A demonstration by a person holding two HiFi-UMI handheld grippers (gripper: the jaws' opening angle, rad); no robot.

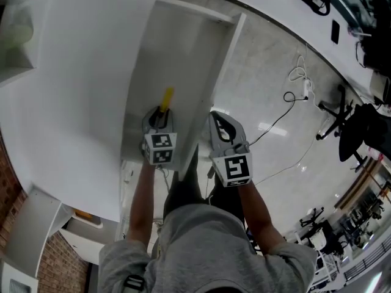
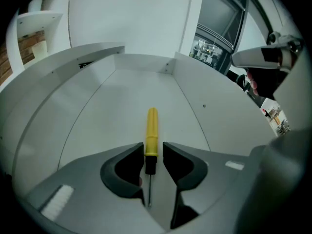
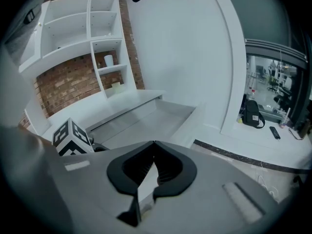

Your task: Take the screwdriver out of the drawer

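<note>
Screwdriver (image 2: 152, 129) lies in drawer (image 2: 105, 113) between parted jaws of left gripper (image 2: 154, 148); right gripper (image 3: 153, 142) closed, empty.

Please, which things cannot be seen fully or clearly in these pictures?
1. Head view: the left hand-held gripper covers most of the screwdriver; only the yellow handle end shows.
2. Left gripper view: the screwdriver's tip is too small to tell its type.
3. Right gripper view: the screwdriver does not show; the right hand-held gripper covers the near part of the drawer with its own body.
</note>
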